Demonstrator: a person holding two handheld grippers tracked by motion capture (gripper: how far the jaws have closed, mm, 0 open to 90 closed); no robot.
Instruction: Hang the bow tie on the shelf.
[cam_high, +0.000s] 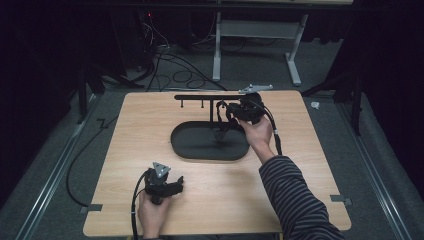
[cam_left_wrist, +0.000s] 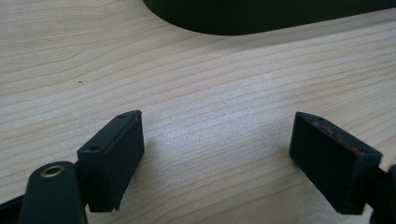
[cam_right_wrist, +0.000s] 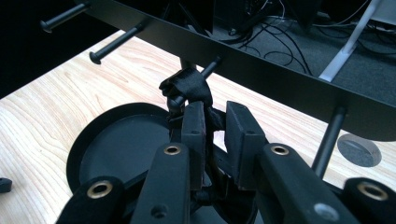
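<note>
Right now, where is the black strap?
In the right gripper view the black strap hangs looped over a peg of the rack, above the oval tray, pinched by the right gripper.

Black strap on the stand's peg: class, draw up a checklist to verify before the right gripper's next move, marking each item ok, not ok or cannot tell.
1. Right gripper shut on the black strap: ok.
2. Strap looped over a peg of the stand's bar: ok.
3. Strap's lower end clear of the oval base: cannot tell, hidden behind the jaws.
4. Left gripper open, nothing between its jaws: ok.
5. Left gripper parked on the table, apart from the stand: ok.
</note>
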